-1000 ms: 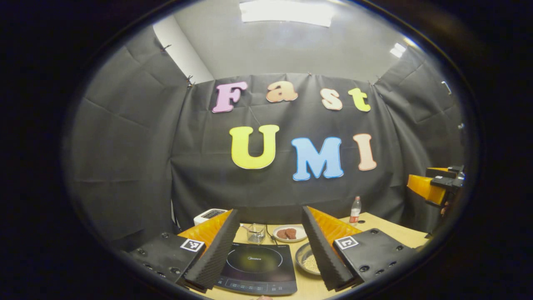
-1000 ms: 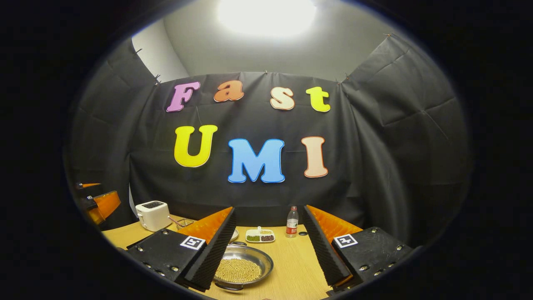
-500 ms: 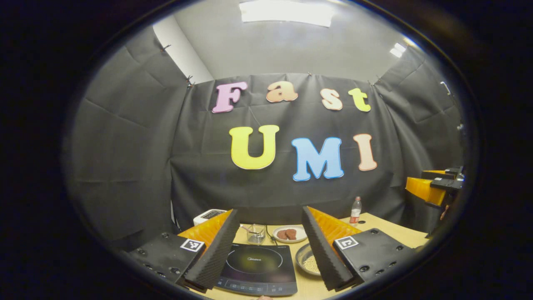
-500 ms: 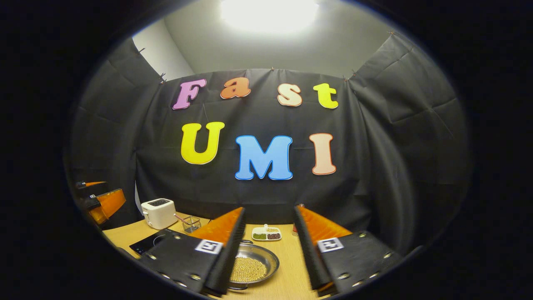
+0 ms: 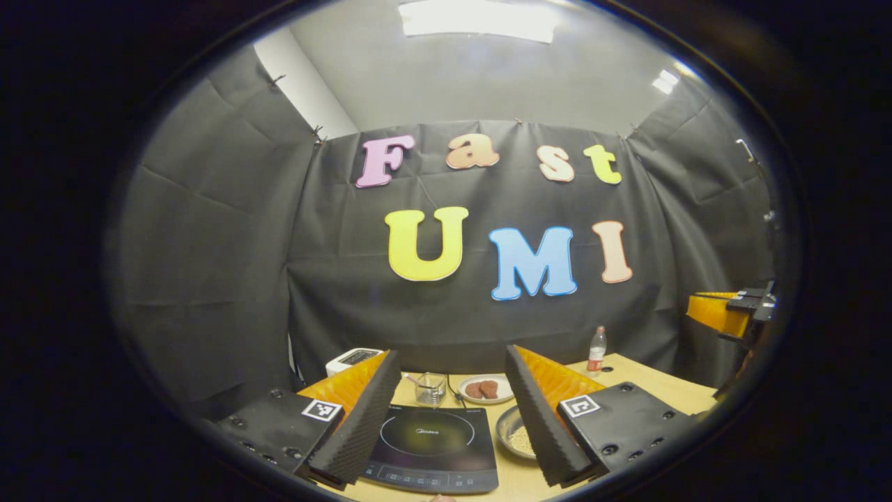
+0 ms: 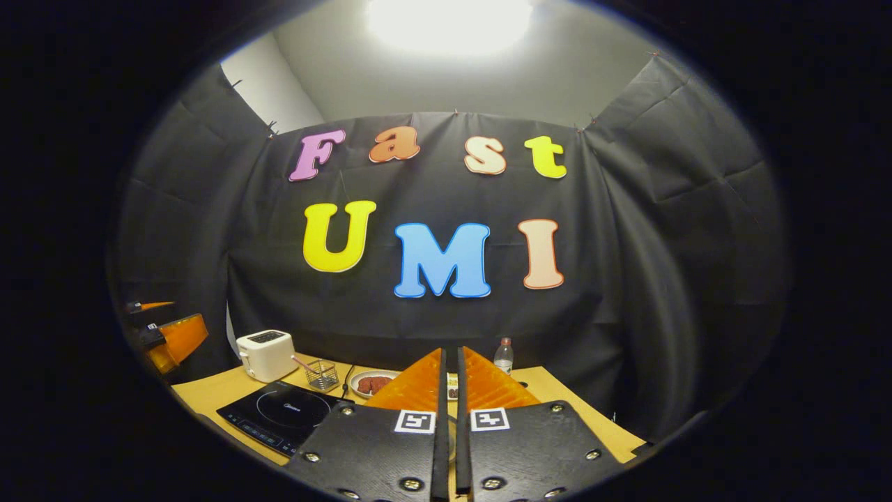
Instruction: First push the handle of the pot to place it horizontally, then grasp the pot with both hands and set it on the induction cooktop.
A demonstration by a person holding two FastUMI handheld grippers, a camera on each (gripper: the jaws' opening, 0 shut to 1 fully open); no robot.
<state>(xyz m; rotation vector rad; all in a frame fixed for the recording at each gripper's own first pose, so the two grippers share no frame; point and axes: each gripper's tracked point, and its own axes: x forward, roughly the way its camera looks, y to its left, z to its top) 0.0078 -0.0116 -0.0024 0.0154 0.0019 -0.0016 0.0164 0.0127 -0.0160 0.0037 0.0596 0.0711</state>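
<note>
The steel pot (image 5: pixel 513 438), with pale beans in it, sits on the wooden table just right of the black induction cooktop (image 5: pixel 432 446). My left gripper (image 5: pixel 451 354) hangs open above the cooktop's near side, and one of its fingers (image 5: pixel 540 418) covers part of the pot. The pot's handles are hidden. My right gripper (image 6: pixel 449 353) is shut with nothing between its fingers, which block the table ahead of it. The cooktop (image 6: pixel 279 415) lies to its left. The right gripper (image 5: pixel 725 314) also appears at the far right of the left gripper view, raised above the table.
Behind the cooktop stand a white toaster (image 6: pixel 263 354), a small wire basket (image 6: pixel 322 374) and a plate of brown pieces (image 6: pixel 373 383). A plastic bottle (image 6: pixel 503 355) stands near the back wall. The left gripper (image 6: pixel 167 335) shows at the left, beyond the table's edge.
My right gripper's fingers went from wide open to shut, and it shifted so that the pot is now hidden behind them. The left gripper has hardly moved.
</note>
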